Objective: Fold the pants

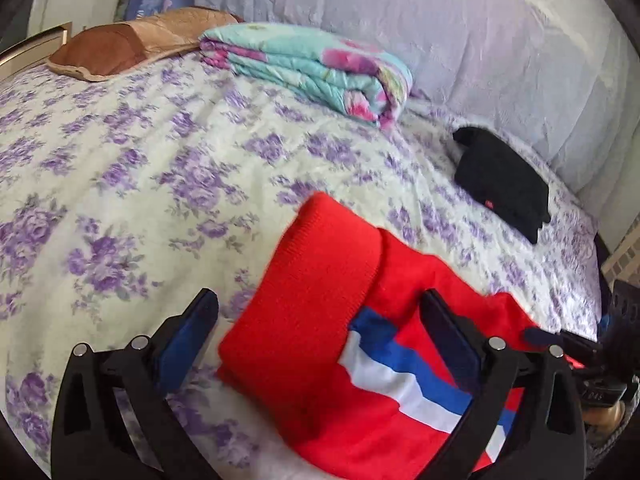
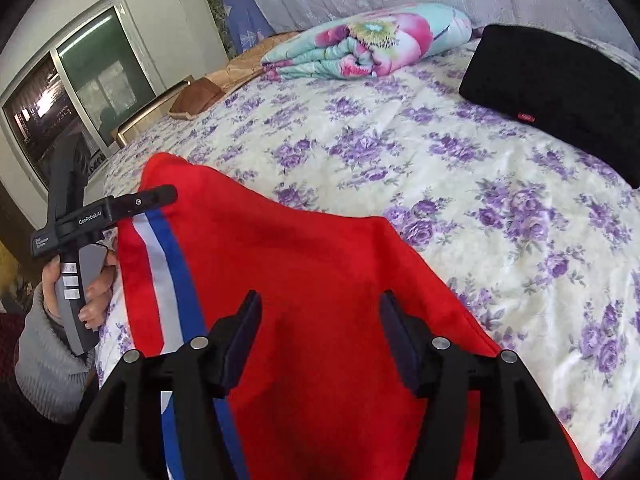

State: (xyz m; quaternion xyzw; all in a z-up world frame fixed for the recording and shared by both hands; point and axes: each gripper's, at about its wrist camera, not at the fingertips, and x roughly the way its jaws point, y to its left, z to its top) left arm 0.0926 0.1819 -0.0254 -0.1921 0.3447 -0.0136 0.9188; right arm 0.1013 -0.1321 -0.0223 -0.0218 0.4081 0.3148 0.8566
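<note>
Red pants with a blue and white side stripe lie bunched on the flowered bed sheet, the ribbed band folded over on top. My left gripper is open wide, one finger over the sheet and the other over the red cloth. In the right wrist view the pants spread out under my right gripper, which is open, with its pads clear of the fabric. The left gripper's fingers show at the pants' far-left edge, held by a hand in a grey sleeve.
A folded floral quilt and a brown pillow lie at the back of the bed. A folded black garment sits at the right, by the lilac-covered wall. A window is on the left, beyond the bed.
</note>
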